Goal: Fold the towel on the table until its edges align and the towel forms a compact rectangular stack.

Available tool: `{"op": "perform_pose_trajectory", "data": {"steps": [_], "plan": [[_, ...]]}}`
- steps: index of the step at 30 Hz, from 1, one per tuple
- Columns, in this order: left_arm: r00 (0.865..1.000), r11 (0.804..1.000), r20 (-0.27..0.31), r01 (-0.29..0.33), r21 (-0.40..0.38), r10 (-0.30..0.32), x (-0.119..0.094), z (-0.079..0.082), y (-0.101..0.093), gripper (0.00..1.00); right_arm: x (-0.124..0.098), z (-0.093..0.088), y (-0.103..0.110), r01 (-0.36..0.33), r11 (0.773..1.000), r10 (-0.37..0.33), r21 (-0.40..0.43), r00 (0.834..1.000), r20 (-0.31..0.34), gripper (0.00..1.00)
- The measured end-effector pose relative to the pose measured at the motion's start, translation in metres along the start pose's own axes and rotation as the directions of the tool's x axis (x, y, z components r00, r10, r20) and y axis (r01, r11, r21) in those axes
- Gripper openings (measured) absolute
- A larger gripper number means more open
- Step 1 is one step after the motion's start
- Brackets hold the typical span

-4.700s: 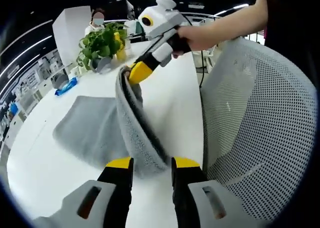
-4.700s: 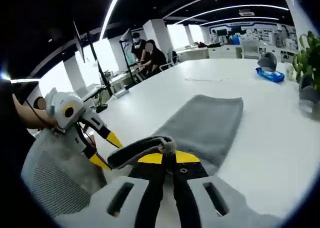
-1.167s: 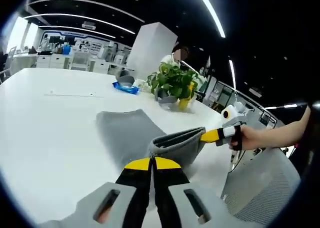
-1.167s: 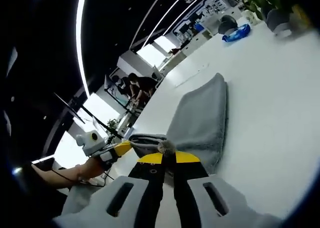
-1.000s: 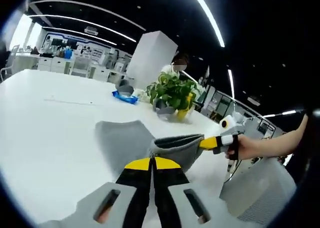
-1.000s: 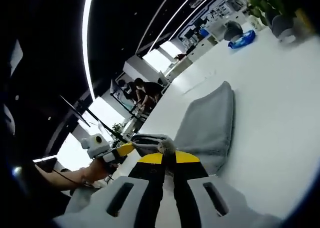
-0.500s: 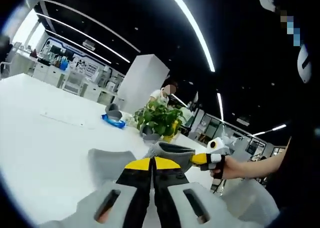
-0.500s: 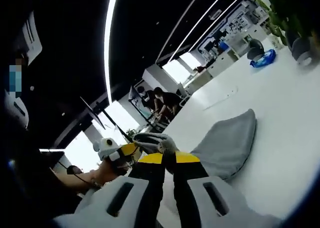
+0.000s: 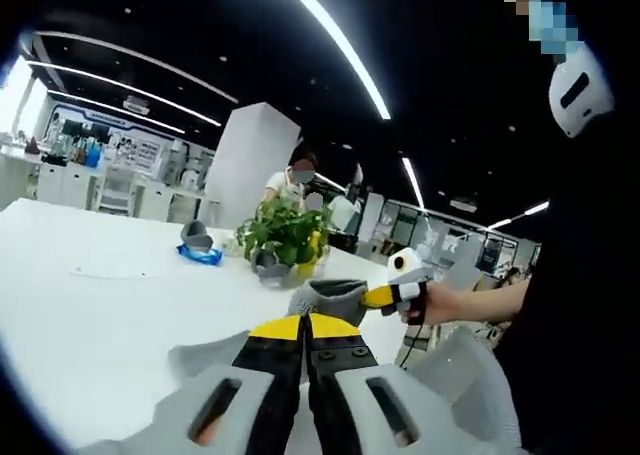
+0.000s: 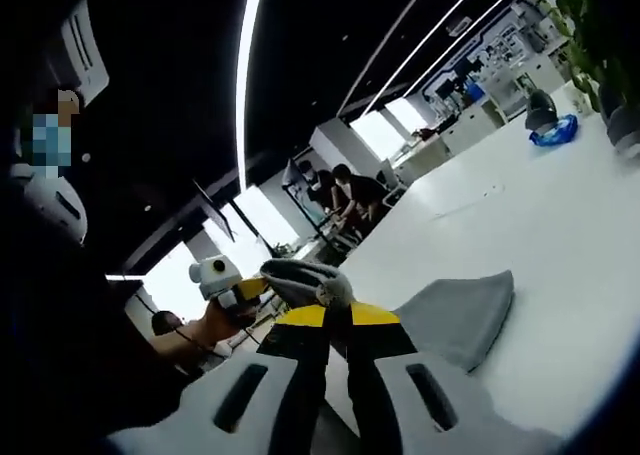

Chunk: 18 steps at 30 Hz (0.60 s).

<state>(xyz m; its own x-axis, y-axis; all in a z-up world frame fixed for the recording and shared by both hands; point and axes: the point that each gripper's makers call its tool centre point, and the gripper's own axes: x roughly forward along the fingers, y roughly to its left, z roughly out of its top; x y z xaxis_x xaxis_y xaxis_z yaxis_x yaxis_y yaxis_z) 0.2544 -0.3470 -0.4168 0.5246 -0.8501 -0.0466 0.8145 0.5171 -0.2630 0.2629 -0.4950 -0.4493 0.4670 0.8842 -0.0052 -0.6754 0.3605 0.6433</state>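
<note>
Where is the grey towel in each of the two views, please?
Left gripper view: the towel is at lower centre, its edge stretched between both grippers.
Right gripper view: the towel lies at lower right, its edge lifted at centre.
Shared landmark: the blue packet on the white table.

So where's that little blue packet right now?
In the left gripper view the blue packet lies on the white table, left of the potted plant and beside a grey bowl, far beyond the lifted towel.
</note>
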Motion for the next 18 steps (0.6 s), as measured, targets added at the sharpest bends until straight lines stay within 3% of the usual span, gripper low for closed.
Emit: {"op": "perform_pose_trajectory", "data": {"steps": [4,8,12,18], "plan": [[0.999,0.999,0.016,0.032,-0.017,-0.031,-0.009,0.004,-0.017,0.00,-0.003,0.001,0.011,-0.018,1.000,0.018,-0.016,1.000,-0.012,0.03],[1.000,0.999,0.015,0.022,-0.032,-0.022,-0.013,0.001,-0.018,0.00,-0.002,-0.002,0.012,-0.025,1.000,0.025,-0.017,0.999,-0.031,0.03],[0.999,0.997,-0.027,-0.030,-0.065,0.029,-0.011,-0.012,-0.002,0.00,0.009,-0.011,0.002,0.001,1.000,-0.002,-0.016,0.997,-0.074,0.03],[0.993,0.990,-0.088,-0.091,-0.111,0.082,-0.004,-0.026,0.029,0.00,0.027,-0.019,-0.024,0.033,0.998,-0.025,0.060,0.990,-0.138,0.03]]}}
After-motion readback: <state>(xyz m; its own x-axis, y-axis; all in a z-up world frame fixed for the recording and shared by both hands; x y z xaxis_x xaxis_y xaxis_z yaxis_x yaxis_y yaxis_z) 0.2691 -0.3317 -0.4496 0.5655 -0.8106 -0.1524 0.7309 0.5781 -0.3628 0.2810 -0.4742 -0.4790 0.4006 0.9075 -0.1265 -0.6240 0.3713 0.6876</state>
